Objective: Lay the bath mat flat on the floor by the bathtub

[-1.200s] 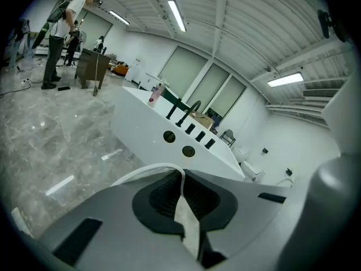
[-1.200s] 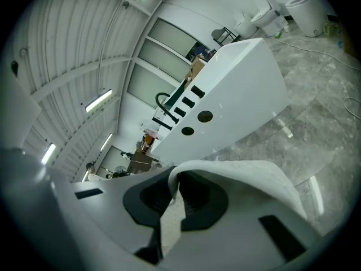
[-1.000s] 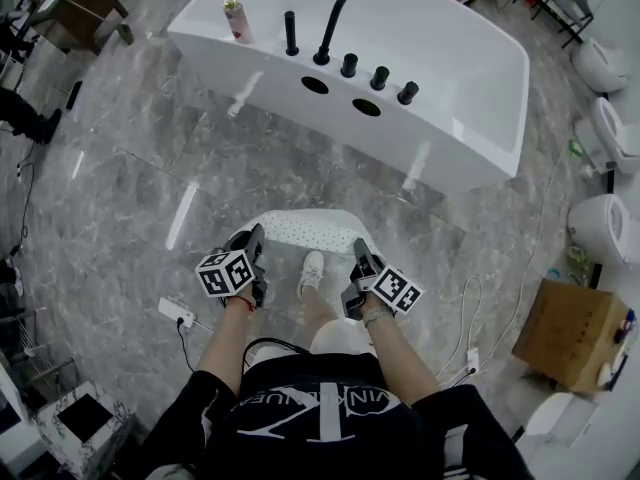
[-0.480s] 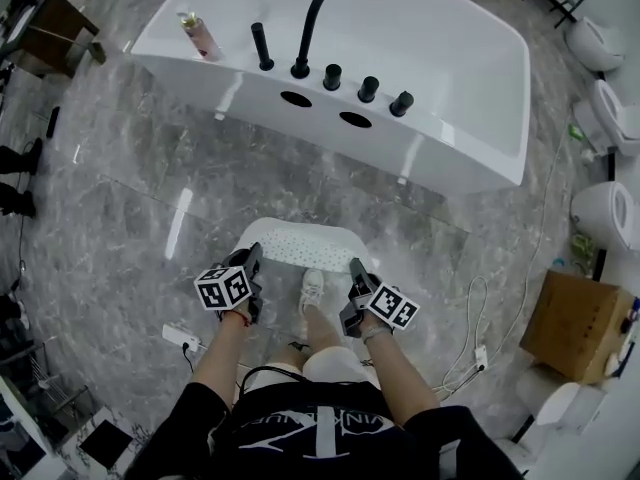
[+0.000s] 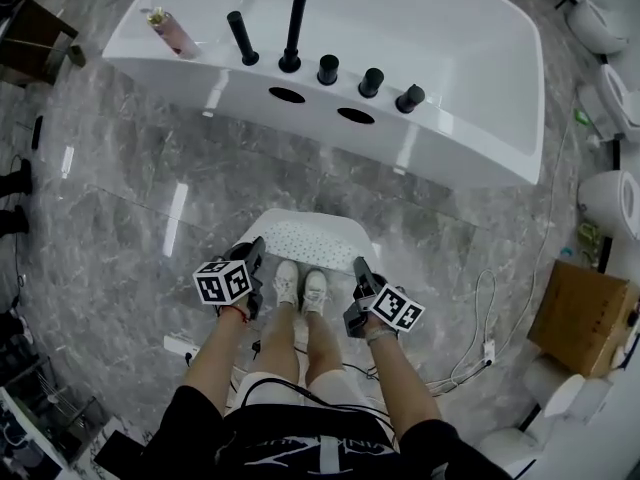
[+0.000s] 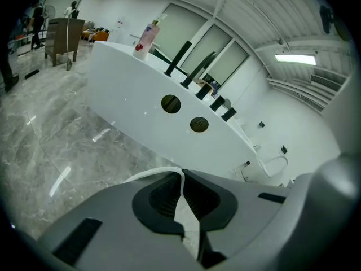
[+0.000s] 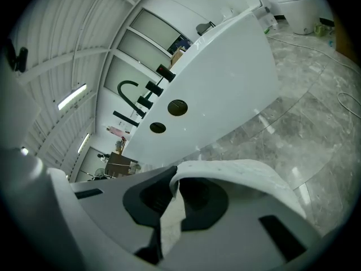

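We keep the left tool (image 5: 254, 251) and right tool (image 5: 360, 267) pinching the bath mat (image 5: 312, 236); both shoes (image 5: 301, 286) now stand together, nearer the bathtub (image 5: 455, 153).

The black faucet (image 5: 294, 18) runs off the top edge. The bath mat (image 5: 312, 236) hides its near edge behind the person's shoes (image 5: 301, 286).

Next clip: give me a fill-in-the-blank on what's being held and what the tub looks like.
The left gripper and right gripper are both shut on the white ____.
The faucet on the bathtub is ____ in colour.
The bathtub's side wall shows ____ round holes.
Missing words: bath mat; black; two.
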### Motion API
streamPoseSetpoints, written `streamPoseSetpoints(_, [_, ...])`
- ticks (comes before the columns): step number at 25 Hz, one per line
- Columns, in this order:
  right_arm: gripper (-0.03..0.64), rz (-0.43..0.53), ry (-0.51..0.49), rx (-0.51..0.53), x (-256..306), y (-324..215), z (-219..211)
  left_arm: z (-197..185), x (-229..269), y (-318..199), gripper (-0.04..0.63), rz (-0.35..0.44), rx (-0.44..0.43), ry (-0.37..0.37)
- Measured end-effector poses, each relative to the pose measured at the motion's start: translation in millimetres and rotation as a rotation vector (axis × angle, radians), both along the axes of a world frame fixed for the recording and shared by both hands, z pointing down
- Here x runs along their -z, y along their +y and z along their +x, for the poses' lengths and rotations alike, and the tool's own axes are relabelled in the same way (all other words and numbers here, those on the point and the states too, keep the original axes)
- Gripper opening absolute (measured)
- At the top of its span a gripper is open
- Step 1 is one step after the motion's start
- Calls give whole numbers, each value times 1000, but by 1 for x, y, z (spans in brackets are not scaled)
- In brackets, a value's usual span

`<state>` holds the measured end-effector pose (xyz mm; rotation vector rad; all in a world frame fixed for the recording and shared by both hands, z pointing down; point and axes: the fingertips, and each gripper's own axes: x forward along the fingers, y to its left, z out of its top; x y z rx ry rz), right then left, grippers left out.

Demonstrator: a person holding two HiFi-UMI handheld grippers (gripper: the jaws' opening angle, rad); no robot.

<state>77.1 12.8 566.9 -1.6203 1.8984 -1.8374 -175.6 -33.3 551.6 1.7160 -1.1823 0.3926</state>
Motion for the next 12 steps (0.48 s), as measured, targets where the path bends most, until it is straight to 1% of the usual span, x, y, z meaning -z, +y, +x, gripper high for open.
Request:
streamPoseSetpoints(4, [32, -16, 27, -3, -32, -11, -6, -2, -33, -19, 21, -25, -56, -7])
streamPoseSetpoints(12, [32, -38, 17, -65, -72, -28, 0, 11, -72, -58, 20, -47, -134, -22])
